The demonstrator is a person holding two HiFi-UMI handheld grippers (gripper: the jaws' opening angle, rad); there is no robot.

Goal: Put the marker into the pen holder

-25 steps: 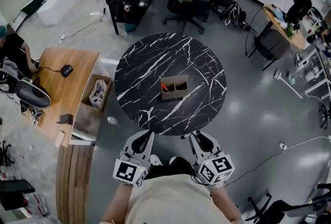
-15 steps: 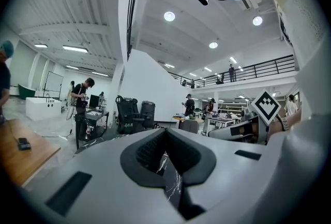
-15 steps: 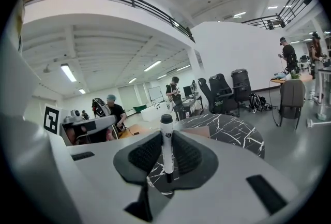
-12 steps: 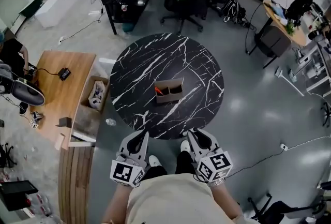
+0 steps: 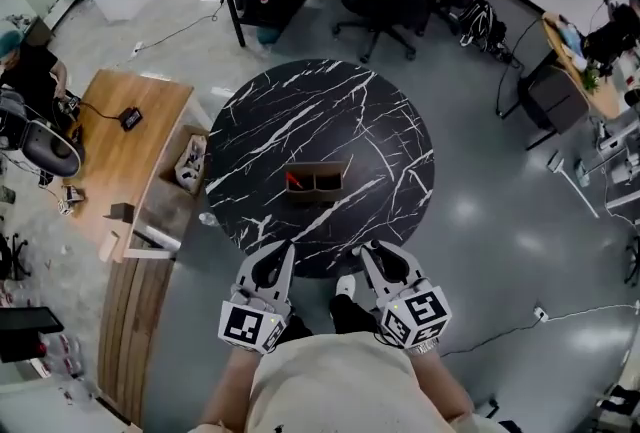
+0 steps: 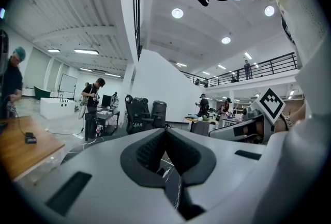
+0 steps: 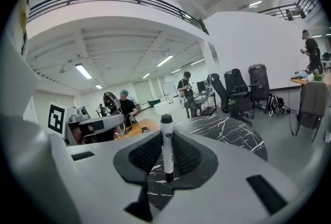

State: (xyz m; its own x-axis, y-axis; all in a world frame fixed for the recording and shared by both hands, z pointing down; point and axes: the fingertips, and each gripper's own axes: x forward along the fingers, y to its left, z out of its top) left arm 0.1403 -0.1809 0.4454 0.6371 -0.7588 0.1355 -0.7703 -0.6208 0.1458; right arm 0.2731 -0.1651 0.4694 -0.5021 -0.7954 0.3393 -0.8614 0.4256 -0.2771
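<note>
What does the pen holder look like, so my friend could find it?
Find the round black table with white veins in the middle of the room. Near its centre sits the pen holder, a small brown box with two compartments. It is the only thing on the table, with something red poking from one side.

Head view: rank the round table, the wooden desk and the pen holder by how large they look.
1. round table, largest.
2. wooden desk, clearly smaller.
3. pen holder, smallest by far.
</note>
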